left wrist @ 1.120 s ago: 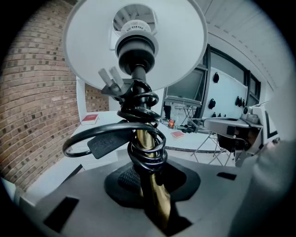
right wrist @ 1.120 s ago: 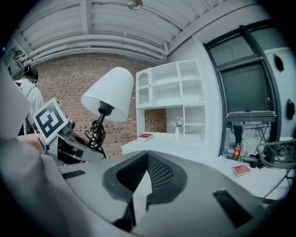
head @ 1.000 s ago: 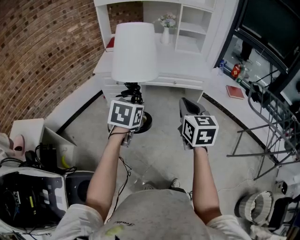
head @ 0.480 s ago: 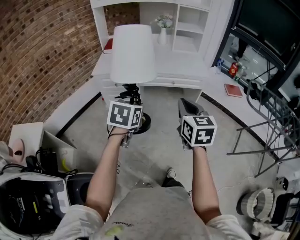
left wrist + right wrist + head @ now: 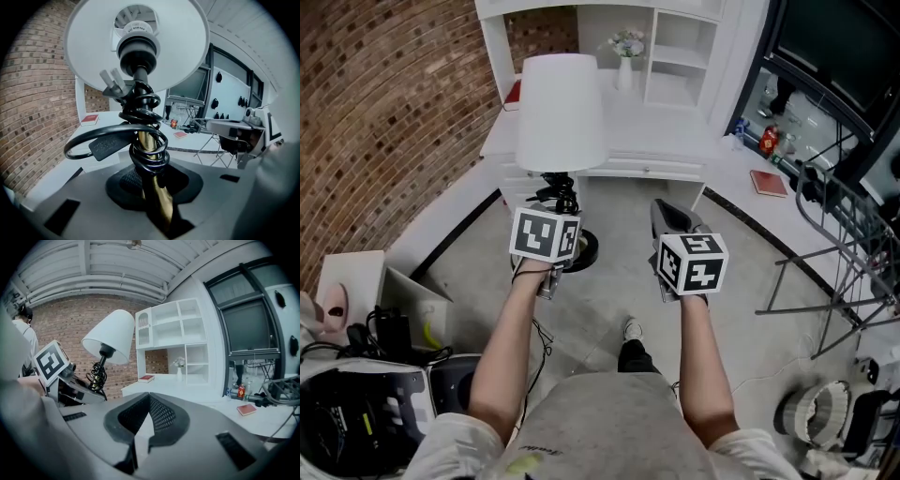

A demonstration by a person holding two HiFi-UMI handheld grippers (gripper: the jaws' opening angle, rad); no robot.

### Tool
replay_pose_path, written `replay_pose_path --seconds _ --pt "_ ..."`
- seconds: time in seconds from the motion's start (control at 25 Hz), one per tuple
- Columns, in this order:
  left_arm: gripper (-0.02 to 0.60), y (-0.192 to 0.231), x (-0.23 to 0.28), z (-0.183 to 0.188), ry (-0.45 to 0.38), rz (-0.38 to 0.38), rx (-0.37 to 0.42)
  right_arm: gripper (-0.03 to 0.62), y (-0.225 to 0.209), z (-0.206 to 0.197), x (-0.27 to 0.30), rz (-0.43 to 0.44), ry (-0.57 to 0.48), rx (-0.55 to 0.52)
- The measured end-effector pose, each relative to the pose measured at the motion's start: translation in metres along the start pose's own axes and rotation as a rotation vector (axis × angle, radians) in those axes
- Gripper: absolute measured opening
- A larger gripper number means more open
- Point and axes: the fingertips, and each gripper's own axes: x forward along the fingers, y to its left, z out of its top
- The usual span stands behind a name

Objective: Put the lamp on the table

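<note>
1. Head view shows the lamp lifted clear of the floor in front of the white table. Its shade overlaps the table's near left edge, and its black base hangs short of the table, so it is not yet set down.
2. The left gripper is clamped on the brass stem, just below the coiled black cord. That slim stem is probably the only part narrow enough for the jaws. A grip low down, close to the base, likely keeps the heavy end from swinging.
3. The cord is wound round the stem with its plug tucked under the shade. This is presumably so that nothing trails or snags on the table's edge.
4. The right gripper has its jaws together on nothing. It waits beside the lamp on the near side of the table, free to steady the shade or base if needed.
5. A red book lies at the table's far left and a vase stands at its back. The bare middle of the top looks like the natural landing spot.
6. A single pinch on a smooth stem may let the lamp pivot, so the base should meet the table flat.
</note>
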Motion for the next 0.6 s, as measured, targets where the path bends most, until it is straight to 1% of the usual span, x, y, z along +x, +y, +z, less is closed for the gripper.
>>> replay_pose_path --seconds 0.28,0.6 --pt "0.084 0.01 0.03 0.015 0.015 0.028 0.002 0.005 -0.027 0.001 0.033 0.018 0.001 0.011" --pt "0.084 0.02 0.079 0.053 0.013 0.06 -0.019 0.005 -0.073 0.013 0.084 0.054 0.011 0.006"
